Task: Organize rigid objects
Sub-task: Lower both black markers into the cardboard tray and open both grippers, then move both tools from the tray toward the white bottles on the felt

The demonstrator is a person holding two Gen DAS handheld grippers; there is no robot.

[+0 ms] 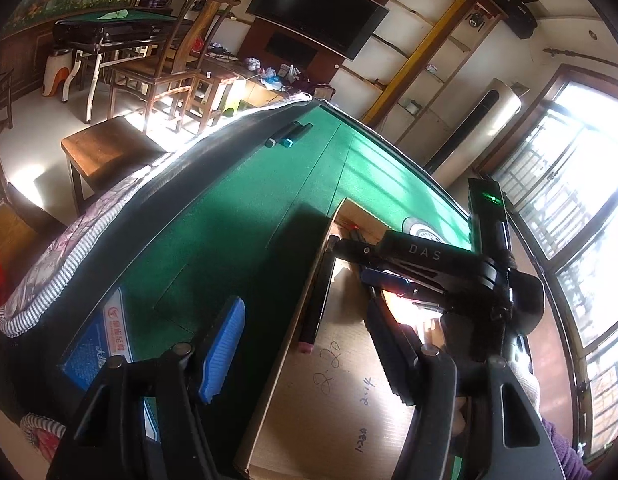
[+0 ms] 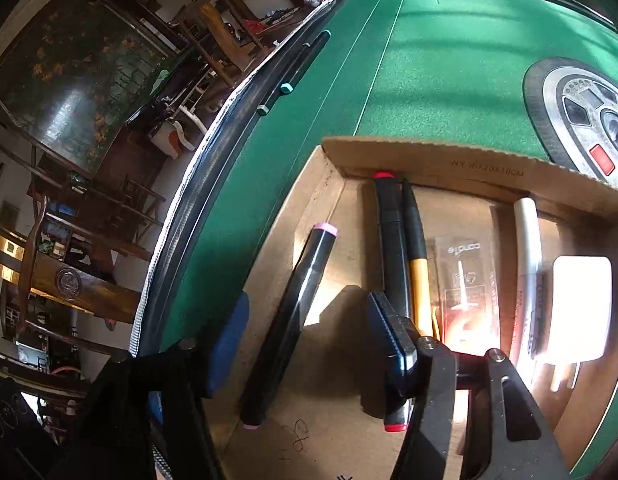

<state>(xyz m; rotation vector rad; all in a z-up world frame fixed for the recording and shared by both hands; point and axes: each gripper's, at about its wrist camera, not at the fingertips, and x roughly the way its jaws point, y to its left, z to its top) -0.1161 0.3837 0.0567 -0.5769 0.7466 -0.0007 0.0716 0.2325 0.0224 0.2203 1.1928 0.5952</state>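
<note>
- We read "DAS" in pale letters on the black body of the right gripper (image 1: 351, 250).
- We read "candle", upside down, on the clear plastic packet (image 2: 467, 280) in the cardboard box (image 2: 429, 156).
- Printing on that box's wall ends in "CM"; we cannot read the rest.

Wall-mounted TV (image 1: 317, 10) above a cluttered cabinet (image 1: 269, 80). Wooden chair (image 1: 169, 68) and stool (image 1: 105, 152) on pale floor (image 1: 29, 128). Sunlit windows (image 1: 569, 208) at right.
</note>
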